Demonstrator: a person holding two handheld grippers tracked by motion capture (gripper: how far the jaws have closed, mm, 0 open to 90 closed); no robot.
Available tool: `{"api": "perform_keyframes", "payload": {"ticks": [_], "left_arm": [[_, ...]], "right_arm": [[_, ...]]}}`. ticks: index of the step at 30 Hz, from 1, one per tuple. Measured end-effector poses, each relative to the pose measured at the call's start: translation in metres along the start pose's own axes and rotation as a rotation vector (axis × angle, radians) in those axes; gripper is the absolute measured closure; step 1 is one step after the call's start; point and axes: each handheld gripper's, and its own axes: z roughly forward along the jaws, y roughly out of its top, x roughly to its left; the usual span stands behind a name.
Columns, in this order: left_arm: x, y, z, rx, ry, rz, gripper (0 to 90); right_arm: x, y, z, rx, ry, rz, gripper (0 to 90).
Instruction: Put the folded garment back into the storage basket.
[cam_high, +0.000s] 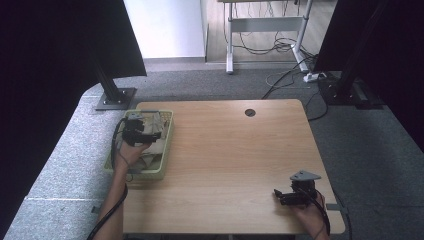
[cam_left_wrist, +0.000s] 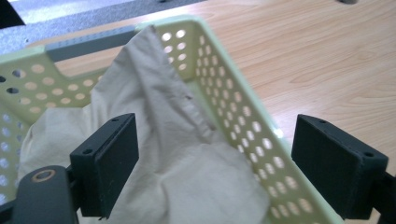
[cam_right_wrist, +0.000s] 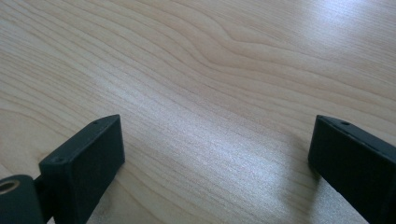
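One beige cloth (cam_left_wrist: 187, 172) fills the green basket (cam_left_wrist: 243, 116).

— Left tool (cam_high: 141, 134)?
— Held at the left side in the high view, forearm (cam_high: 114, 200) coming up from the bottom edge, hand (cam_high: 131, 152) wrapped round the body, cable trailing down along the arm. Jaws wide apart in the left gripper view, 2 black pads (cam_left_wrist: 111, 161) pressing on nothing.
— Right tool (cam_high: 286, 196)?
— Low at the near right corner, hand (cam_high: 311, 216) behind it, grey three-cornered plate on top. Pointed left across the surface (cam_high: 230, 155). Jaws spread wide in the right gripper view too, pads (cam_right_wrist: 88, 158) well apart, nothing gripped between.
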Motion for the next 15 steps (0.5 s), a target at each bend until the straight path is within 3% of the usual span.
{"api": "perform_keyframes", "payload": {"ticks": [8, 11, 13, 15], "left_arm": [[-0.015, 0.000, -0.010, -0.022, -0.016, 0.022, 10.8], [-0.027, -0.001, -0.019, -0.048, -0.028, 0.028, 10.1], [-0.027, -0.001, -0.019, -0.048, -0.028, 0.028, 10.0], [-0.038, -0.002, -0.024, -0.073, -0.049, 0.035, 10.1]], "right_arm": [[0.000, 0.000, 0.000, 0.000, 0.002, -0.003, 3.1], [0.000, 0.000, 0.000, 0.000, 0.003, -0.004, 3.1], [0.000, 0.000, 0.000, 0.000, 0.003, -0.004, 3.1], [0.000, 0.000, 0.000, 0.000, 0.003, -0.004, 3.1]]}}
